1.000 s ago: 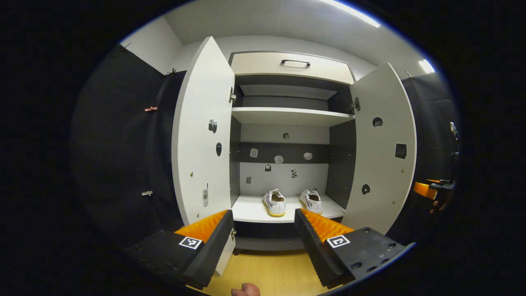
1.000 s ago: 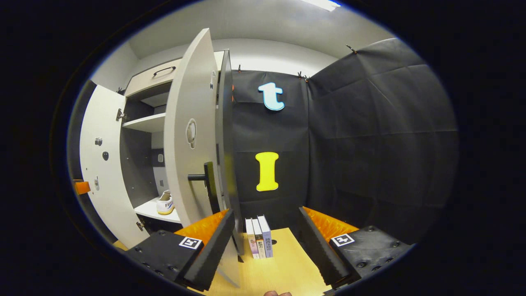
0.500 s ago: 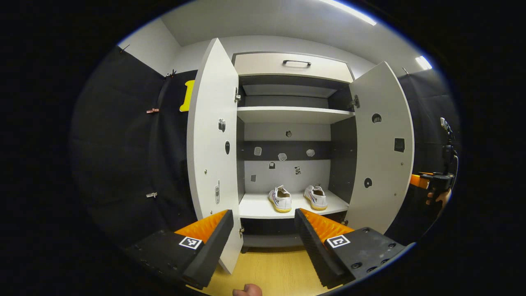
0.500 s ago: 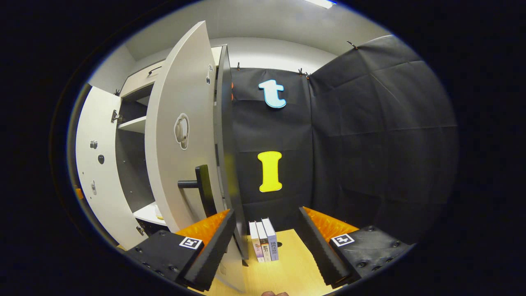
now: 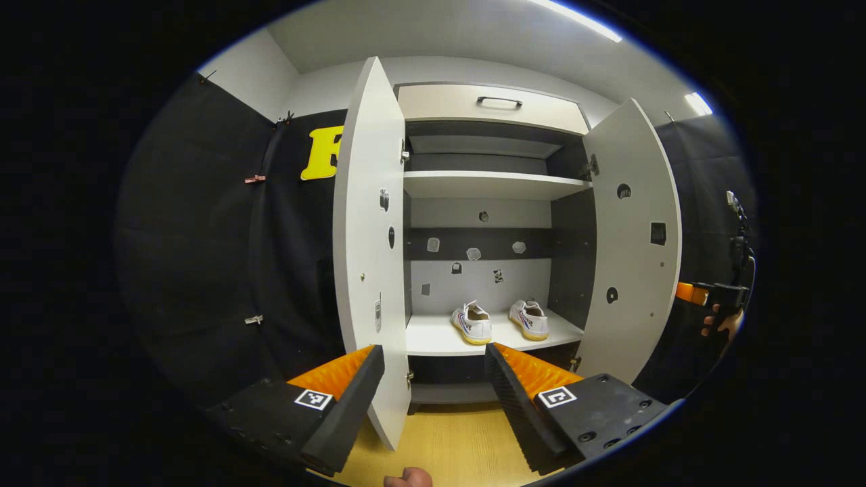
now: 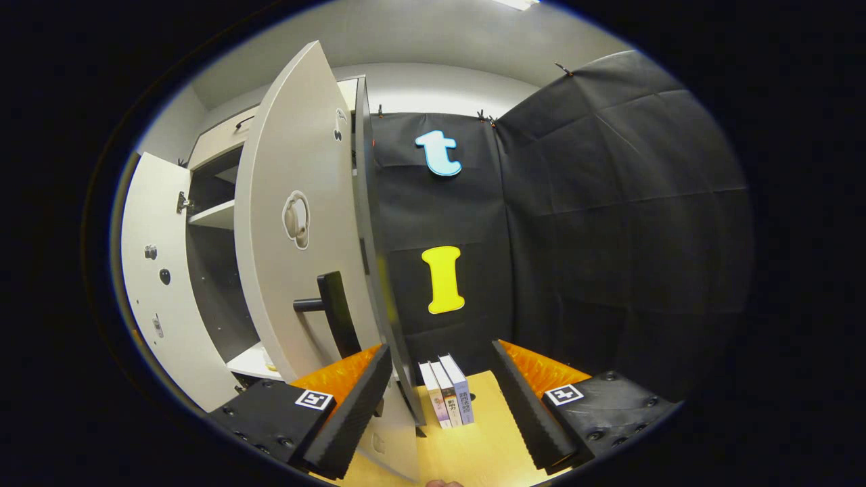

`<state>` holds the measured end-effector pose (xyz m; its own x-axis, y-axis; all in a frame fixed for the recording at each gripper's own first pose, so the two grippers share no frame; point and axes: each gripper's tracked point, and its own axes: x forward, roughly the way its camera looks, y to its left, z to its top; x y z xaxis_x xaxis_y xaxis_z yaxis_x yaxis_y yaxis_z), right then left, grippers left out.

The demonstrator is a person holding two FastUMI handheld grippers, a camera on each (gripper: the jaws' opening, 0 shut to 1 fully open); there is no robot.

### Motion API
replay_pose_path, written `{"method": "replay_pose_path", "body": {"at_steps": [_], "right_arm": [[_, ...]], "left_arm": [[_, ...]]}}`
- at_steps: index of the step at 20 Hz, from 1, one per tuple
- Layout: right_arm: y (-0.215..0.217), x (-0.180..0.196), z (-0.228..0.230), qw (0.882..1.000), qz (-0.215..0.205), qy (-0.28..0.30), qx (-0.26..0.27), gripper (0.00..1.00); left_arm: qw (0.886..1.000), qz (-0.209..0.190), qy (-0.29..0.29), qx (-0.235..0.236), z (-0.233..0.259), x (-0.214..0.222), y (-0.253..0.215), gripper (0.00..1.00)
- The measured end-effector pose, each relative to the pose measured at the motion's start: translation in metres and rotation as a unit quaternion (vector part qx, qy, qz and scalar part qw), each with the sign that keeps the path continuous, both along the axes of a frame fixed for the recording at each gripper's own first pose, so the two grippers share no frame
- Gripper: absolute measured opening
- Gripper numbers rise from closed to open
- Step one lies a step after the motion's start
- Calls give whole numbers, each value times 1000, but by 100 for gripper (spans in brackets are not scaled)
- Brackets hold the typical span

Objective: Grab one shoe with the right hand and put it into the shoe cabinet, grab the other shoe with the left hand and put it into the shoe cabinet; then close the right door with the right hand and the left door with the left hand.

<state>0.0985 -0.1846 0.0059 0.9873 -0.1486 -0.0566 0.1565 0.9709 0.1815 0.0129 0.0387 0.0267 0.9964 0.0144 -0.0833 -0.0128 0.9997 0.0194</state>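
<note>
Two white shoes, one at the left [image 5: 473, 323] and one at the right [image 5: 530, 318], stand side by side on the lower shelf [image 5: 433, 336] of the shoe cabinet. Both doors hang open: the left door [image 5: 369, 257] nearly edge-on, the right door [image 5: 633, 237] swung wide. My left gripper [image 5: 433, 396] is open and empty, well in front of the cabinet. My right gripper [image 6: 438, 406] is open and empty behind the right door [image 6: 298, 223], close to its black handle [image 6: 331, 306]. The door's lower edge runs down between its fingers. A hand holds that gripper [image 5: 700, 295] beyond the right door.
A drawer [image 5: 492, 108] tops the cabinet, above an upper shelf [image 5: 487, 184]. Three books [image 6: 448, 392] stand on the wooden floor [image 6: 473, 446] against the black cloth wall, right of the cabinet. The left door [image 6: 152, 284] also shows at the far left.
My left gripper has drifted left, so the left door looks more edge-on. My right gripper has closed in on the right door's outer face, which now hides the shoe.
</note>
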Motion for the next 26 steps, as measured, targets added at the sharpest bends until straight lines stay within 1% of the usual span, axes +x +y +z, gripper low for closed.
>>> {"method": "replay_pose_path", "body": {"at_steps": [7, 9, 12, 15, 20, 24, 26], "right_arm": [[58, 4, 0, 999, 47, -3, -5, 98], [75, 5, 0, 998, 60, -4, 1, 98], [111, 9, -5, 995, 95, 0, 8, 98], [156, 9, -5, 990, 144, 4, 4, 98], [196, -7, 2, 983, 181, -8, -14, 98], [213, -24, 0, 980, 197, -5, -12, 98], [218, -33, -1, 979, 202, -1, -10, 98]], "left_arm": [[1000, 13, 2, -6, -2, -4, 24, 94], [1000, 19, 2, -9, -3, -6, 31, 94], [1000, 28, 1, -10, -4, -9, 43, 94], [999, 37, 2, -15, -4, -12, 54, 94], [999, 50, 0, -20, -4, -14, 72, 94], [998, 61, -7, -16, 0, -11, 89, 94], [997, 72, -9, -14, 1, -6, 105, 94]]}}
